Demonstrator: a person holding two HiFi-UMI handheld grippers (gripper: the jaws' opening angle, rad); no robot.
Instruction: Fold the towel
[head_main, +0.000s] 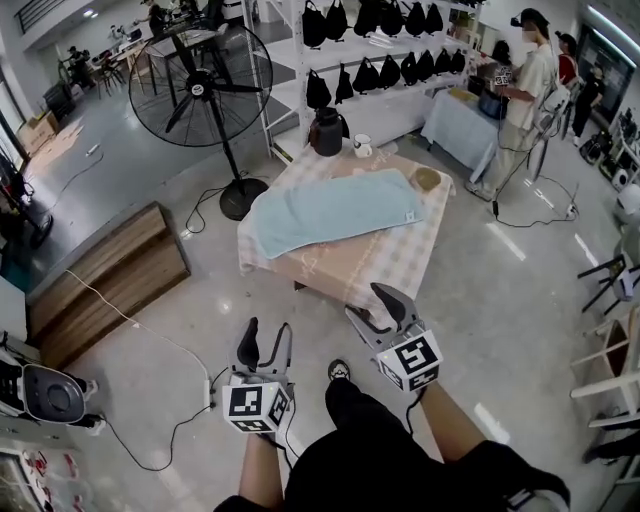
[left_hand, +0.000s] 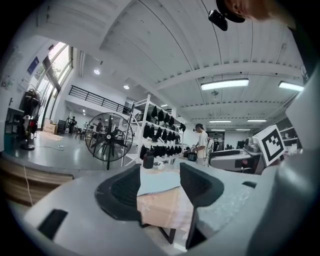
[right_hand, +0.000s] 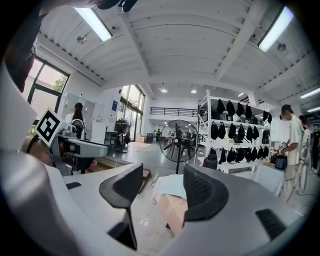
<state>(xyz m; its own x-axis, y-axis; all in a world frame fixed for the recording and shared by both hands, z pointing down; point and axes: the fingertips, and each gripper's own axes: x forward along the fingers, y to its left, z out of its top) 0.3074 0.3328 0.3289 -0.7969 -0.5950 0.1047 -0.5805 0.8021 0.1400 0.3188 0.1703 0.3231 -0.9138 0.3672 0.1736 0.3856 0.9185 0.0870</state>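
Grey two-jaw left gripper (head_main: 265, 340), low in the head view at 7 o'clock, has its black jaws spread apart with nothing between them. Its own view (left_hand: 160, 187) shows only the distant table in the gap. The matching right gripper (head_main: 380, 310), at 5 o'clock, is likewise spread and empty (right_hand: 162, 187).

Well ahead at 12 o'clock stands a low table (head_main: 390, 262) draped in pale checked cloth. The light blue terry towel (head_main: 335, 208) lies flat along it, a long strip running 8 to 2 o'clock. A black pedestal fan (head_main: 200, 85) stands at 10 o'clock.

No fold seems under way; both grippers are well apart from the towel. The next move likely calls for reaching the table and pinching two towel corners.
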